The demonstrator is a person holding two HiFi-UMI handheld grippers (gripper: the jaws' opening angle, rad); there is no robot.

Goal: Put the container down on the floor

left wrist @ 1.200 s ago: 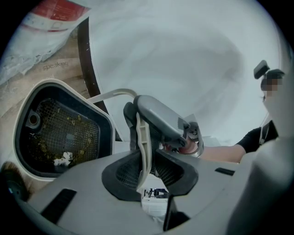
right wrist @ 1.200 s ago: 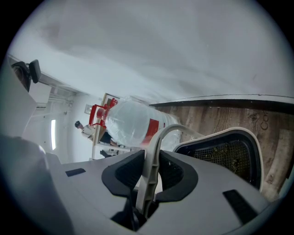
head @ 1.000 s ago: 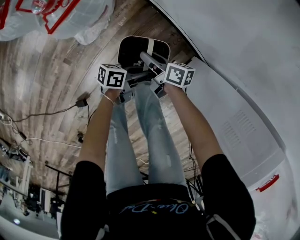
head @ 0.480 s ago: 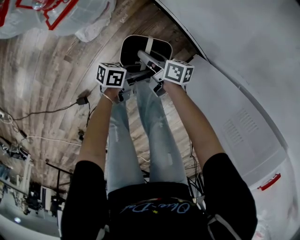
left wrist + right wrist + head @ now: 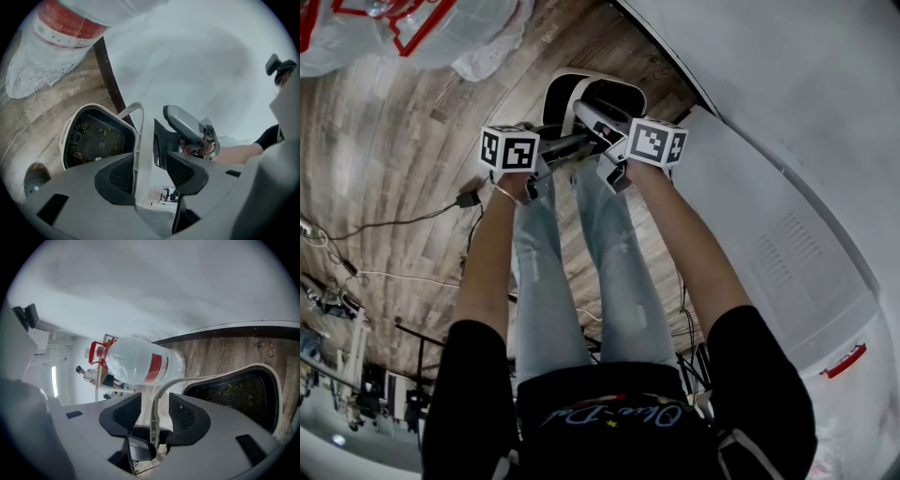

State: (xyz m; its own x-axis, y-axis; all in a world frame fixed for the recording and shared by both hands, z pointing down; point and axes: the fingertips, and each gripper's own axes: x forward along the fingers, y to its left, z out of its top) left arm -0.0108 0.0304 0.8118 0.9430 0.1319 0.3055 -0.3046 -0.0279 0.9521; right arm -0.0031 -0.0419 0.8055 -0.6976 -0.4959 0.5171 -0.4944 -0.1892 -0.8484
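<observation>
The container (image 5: 564,86), a white-rimmed bin with a black mesh inside, rests on the wooden floor by the wall base. It also fills the left gripper view (image 5: 96,138) and the right gripper view (image 5: 234,390). Its thin white handle (image 5: 140,140) arches up between both pairs of jaws. My left gripper (image 5: 151,164) is open; its jaws have just been opening, and the handle lies beside the left pad, free of the right one. My right gripper (image 5: 153,411) is open too and has also just been opening, with the handle (image 5: 157,404) standing loose between its pads.
A big clear water bottle (image 5: 403,28) with a red label lies on the floor at the far left. A white wall and white cabinet (image 5: 787,187) run along the right. Cables (image 5: 412,220) trail over the boards at the left. The person's legs stand just behind the container.
Both pairs of jaws stand wider round the handle than before. The left gripper has slid a little to the left in the head view; the right one has stayed put.
</observation>
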